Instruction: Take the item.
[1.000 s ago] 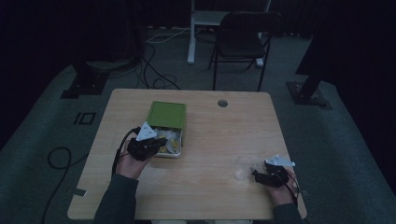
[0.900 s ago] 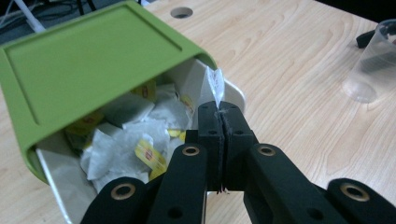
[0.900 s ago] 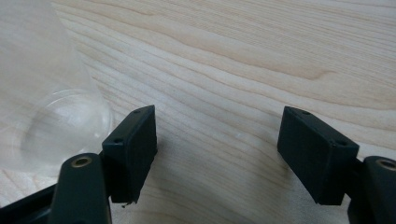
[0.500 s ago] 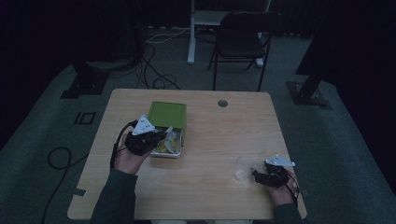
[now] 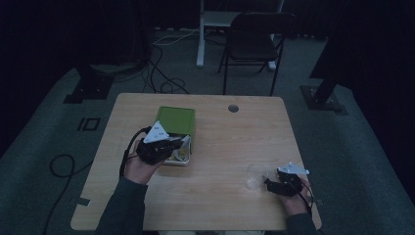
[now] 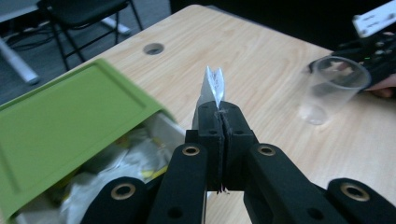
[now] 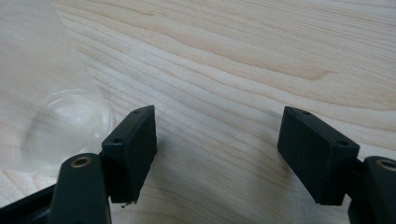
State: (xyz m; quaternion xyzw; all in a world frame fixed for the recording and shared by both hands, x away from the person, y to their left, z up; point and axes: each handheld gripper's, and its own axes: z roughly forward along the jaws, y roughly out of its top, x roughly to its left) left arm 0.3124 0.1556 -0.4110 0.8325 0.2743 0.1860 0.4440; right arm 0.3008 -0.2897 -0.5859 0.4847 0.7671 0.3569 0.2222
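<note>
A green box [image 5: 176, 121] stands left of centre on the wooden table [image 5: 230, 142]; its lid [image 6: 70, 126] is slid partly back over an open tray of loose packets [image 6: 116, 163]. My left gripper [image 5: 177, 145] hovers at the tray's near end, shut on a small folded white packet [image 6: 212, 88] that sticks up between the jaws. A clear plastic cup [image 5: 254, 175] stands near the table's front right. My right gripper [image 5: 268, 183] rests just right of it, open, with bare wood between its jaws and the cup [image 7: 51, 107] outside its left jaw.
A round cable hole [image 5: 233, 108] sits near the table's far edge. Behind the table stand a dark folding chair [image 5: 254, 44] and a white desk leg [image 5: 201, 34], and cables [image 5: 161, 83] lie on the floor.
My left gripper has risen slightly from the tray and turned, with the white packet in its jaws. The right gripper and the cup have stayed put.
</note>
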